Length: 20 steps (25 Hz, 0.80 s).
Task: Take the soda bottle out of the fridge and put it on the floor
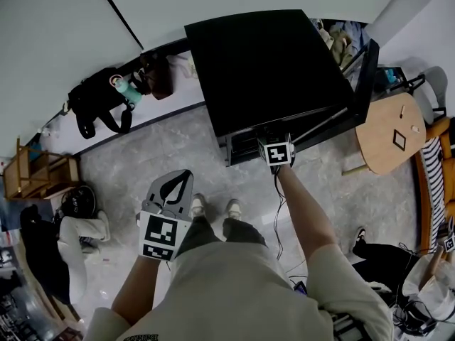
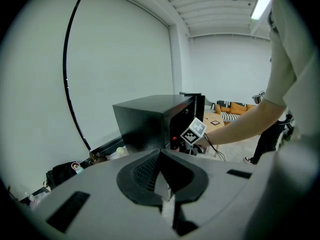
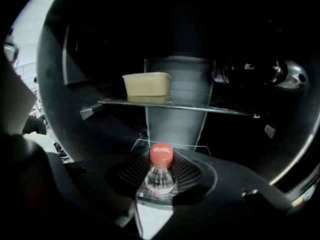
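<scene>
A clear soda bottle [image 3: 160, 176] with a red cap [image 3: 161, 154] stands upright on the floor of the black fridge [image 1: 270, 69]. My right gripper [image 3: 160, 180] reaches into the open fridge, and its ribbed pads close round the bottle below the neck. In the head view only its marker cube [image 1: 277, 153] shows at the fridge's front; the jaws are hidden inside. My left gripper [image 1: 186, 176] hangs shut and empty above the floor, left of the fridge. In its own view the left gripper [image 2: 161, 156] points toward the fridge, pads together.
A glass shelf [image 3: 175, 105] above the bottle carries a beige tub [image 3: 146, 84] and a dark bottle [image 3: 250, 73] lying on its side. The fridge door [image 1: 366, 77] stands open at the right. A round wooden table [image 1: 391, 130] is beside it. A black bag [image 1: 99, 101] lies by the wall.
</scene>
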### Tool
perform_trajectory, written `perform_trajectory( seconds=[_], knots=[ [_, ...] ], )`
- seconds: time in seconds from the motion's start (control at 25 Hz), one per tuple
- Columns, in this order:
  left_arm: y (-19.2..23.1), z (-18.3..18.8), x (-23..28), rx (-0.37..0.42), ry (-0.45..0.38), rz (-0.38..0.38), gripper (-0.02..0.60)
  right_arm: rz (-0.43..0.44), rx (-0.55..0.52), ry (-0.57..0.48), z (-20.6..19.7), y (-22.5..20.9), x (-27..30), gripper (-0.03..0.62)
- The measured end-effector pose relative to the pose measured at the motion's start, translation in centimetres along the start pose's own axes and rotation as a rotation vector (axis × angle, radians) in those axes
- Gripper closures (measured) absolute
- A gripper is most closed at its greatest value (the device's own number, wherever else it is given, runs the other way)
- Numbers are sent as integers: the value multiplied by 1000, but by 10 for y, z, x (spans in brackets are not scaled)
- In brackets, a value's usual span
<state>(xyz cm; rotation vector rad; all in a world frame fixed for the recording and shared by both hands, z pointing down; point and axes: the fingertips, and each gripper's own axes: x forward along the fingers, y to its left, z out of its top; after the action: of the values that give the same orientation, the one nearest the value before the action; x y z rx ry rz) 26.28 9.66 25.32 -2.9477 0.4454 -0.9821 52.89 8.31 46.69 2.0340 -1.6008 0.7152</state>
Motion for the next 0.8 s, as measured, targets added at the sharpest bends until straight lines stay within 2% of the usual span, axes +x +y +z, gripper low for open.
perform_trajectory(
  seconds=[0.24, 0.44, 0.64, 0.8],
  knots=[
    [-1, 0, 2, 9, 5, -5, 577, 23, -42, -15, 6, 9, -8, 480],
    [-3, 5, 1, 11, -7, -4, 578, 55, 33, -49, 8, 11, -21, 482],
    [-2, 11, -1, 14, -25, 1, 578, 64, 22, -93, 34, 14, -63, 482],
    [-1, 17, -2, 14, -42, 10, 578, 108, -22, -116, 49, 28, -102, 482]
  ],
)
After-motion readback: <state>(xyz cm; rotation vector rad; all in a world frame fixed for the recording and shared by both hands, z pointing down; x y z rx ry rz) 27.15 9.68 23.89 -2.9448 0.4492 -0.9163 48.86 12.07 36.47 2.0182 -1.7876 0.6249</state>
